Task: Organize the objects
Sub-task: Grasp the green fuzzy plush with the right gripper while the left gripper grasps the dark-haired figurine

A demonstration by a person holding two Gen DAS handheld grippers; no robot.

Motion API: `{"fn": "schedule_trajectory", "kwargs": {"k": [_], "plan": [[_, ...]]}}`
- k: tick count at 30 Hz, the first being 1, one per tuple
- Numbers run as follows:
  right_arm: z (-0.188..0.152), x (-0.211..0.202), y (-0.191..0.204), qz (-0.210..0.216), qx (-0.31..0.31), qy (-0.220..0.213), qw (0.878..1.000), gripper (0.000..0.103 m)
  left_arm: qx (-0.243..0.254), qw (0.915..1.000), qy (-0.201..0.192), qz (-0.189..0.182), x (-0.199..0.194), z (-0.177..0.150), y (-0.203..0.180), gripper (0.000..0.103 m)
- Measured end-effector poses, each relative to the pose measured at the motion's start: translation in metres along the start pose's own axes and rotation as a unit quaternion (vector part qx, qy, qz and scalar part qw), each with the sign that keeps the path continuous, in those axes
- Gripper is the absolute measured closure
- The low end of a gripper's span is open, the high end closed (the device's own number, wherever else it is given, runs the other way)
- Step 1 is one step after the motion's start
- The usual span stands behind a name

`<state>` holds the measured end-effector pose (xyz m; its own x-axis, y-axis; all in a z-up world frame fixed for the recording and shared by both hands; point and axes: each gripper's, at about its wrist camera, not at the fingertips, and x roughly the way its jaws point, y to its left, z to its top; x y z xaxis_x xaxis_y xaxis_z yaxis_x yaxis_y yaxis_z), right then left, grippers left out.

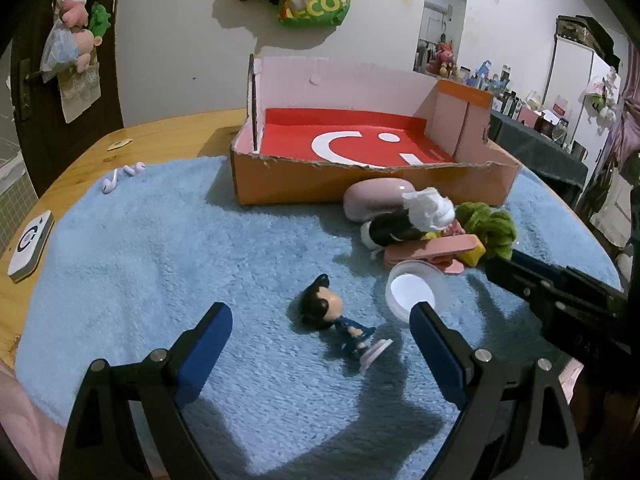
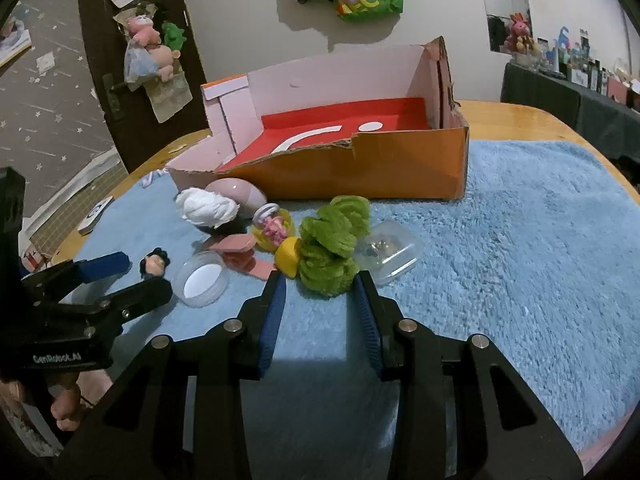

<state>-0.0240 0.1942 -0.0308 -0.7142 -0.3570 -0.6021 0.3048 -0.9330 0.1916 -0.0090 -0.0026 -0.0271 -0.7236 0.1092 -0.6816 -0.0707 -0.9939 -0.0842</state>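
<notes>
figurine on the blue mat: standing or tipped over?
Tipped over. The figurine lies on its side on the blue mat, its round base lifted edge-on, between the open left tongs.

Orange box [image 1: 340, 184] with red floor, blue rug [image 1: 160, 260], green scrunchie [image 2: 332, 248]

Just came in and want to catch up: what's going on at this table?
A person is sorting small items with two handheld grippers. The left gripper is open around a toy figure lying on the blue mat. The right gripper reaches the green pom-pom. The cardboard box holds nothing.
</notes>
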Motion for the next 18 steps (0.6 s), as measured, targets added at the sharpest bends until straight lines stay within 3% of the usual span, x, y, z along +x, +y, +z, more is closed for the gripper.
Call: {"fn": "schedule_trajectory", "kwargs": {"k": [18], "plan": [[0.019,0.015,-0.001,0.003,-0.001,0.005,1.000,0.068,0.064,0.9973,-0.024,-0.026,0.010,0.005,0.007,0.011]]}}
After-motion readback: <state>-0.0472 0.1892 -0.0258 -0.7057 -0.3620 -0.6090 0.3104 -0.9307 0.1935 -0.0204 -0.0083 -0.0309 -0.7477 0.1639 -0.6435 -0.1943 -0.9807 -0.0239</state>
